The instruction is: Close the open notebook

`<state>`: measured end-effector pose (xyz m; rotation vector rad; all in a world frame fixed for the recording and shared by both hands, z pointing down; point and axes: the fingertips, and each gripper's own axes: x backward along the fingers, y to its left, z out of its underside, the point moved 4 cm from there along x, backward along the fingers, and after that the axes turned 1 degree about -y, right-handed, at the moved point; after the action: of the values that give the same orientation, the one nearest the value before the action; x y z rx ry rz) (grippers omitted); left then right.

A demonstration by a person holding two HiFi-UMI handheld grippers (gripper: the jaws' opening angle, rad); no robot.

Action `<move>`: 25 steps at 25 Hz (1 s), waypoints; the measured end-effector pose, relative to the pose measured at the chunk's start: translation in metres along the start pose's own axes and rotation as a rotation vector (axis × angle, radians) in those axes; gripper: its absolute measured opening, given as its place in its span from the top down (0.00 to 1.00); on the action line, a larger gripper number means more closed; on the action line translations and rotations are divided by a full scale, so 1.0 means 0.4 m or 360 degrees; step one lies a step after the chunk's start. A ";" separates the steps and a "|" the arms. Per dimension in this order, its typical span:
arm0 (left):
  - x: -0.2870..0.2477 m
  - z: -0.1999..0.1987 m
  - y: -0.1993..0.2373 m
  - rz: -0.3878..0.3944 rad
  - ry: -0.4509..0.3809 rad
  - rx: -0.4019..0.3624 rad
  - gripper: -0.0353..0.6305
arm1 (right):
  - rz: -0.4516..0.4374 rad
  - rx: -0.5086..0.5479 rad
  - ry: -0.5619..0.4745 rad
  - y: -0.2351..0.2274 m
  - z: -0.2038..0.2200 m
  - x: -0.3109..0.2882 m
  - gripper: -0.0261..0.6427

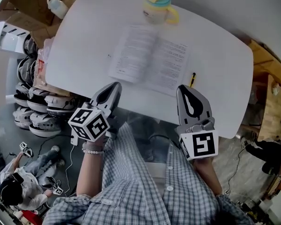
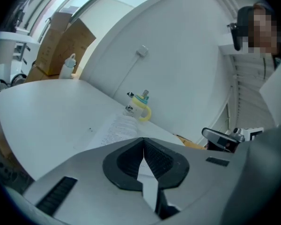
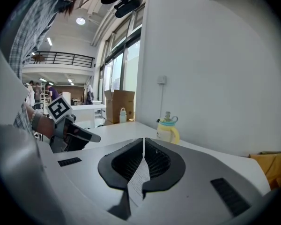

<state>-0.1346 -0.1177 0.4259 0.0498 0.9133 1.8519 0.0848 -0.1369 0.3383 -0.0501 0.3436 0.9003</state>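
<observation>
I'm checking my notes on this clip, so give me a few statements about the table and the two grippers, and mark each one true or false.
1. The notebook lies open on the white table. True.
2. The yellow cup has tipped onto its side. False: it stands upright on the table, beyond the notebook.
3. The left gripper has a page pinched. False: its jaws are shut with nothing between them, at the table's near edge and short of the notebook.
4. A pen lies on the table beside the notebook's right edge. True.
5. The right gripper has its jaws wide apart. False: they are together and empty.
</observation>
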 end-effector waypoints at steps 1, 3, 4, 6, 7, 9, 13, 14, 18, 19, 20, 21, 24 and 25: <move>-0.003 0.005 0.014 -0.0014 0.0009 0.0043 0.94 | -0.0001 -0.0001 0.0005 0.000 0.001 -0.004 0.92; -0.011 0.018 0.034 -0.0005 0.0034 0.0123 0.94 | -0.0001 -0.0006 0.0016 -0.001 0.005 -0.012 0.92; -0.017 0.025 0.041 0.0007 0.0050 0.0159 0.94 | 0.0000 -0.0009 0.0022 -0.002 0.007 -0.016 0.92; -0.028 0.042 0.055 0.0026 0.0084 0.0229 0.93 | 0.0001 -0.0015 0.0035 -0.003 0.012 -0.024 0.92; -0.033 0.051 0.063 0.0023 0.0101 0.0266 0.93 | 0.0003 -0.0017 0.0043 -0.003 0.014 -0.026 0.92; -0.043 0.068 0.082 -0.0012 0.0135 0.0332 0.93 | 0.0008 -0.0023 0.0057 -0.002 0.018 -0.030 0.92; -0.070 0.094 0.103 -0.0001 0.0185 0.0482 0.83 | 0.0010 -0.0033 0.0076 -0.002 0.028 -0.037 0.92; -0.078 0.100 0.106 0.0016 0.0196 0.0527 0.80 | 0.0012 -0.0036 0.0082 -0.002 0.031 -0.039 0.92; -0.106 0.121 0.116 0.0055 0.0231 0.0659 0.73 | 0.0023 -0.0042 0.0103 -0.006 0.036 -0.044 0.92; -0.111 0.126 0.119 0.0062 0.0235 0.0700 0.72 | 0.0027 -0.0043 0.0106 -0.007 0.037 -0.045 0.92; -0.115 0.133 0.124 0.0063 0.0237 0.0744 0.71 | 0.0032 -0.0043 0.0110 -0.008 0.038 -0.045 0.92; -0.118 0.140 0.130 0.0059 0.0238 0.0785 0.70 | 0.0035 -0.0044 0.0113 -0.008 0.039 -0.046 0.92; -0.126 0.157 0.149 0.0026 0.0256 0.0869 0.68 | 0.0046 -0.0048 0.0125 -0.013 0.045 -0.047 0.92; -0.129 0.161 0.152 0.0017 0.0265 0.0890 0.68 | 0.0050 -0.0051 0.0128 -0.016 0.046 -0.047 0.92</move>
<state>-0.1301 -0.1343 0.5271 0.2471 1.5276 1.5750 0.0841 -0.1517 0.3609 -0.1110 0.4059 0.9368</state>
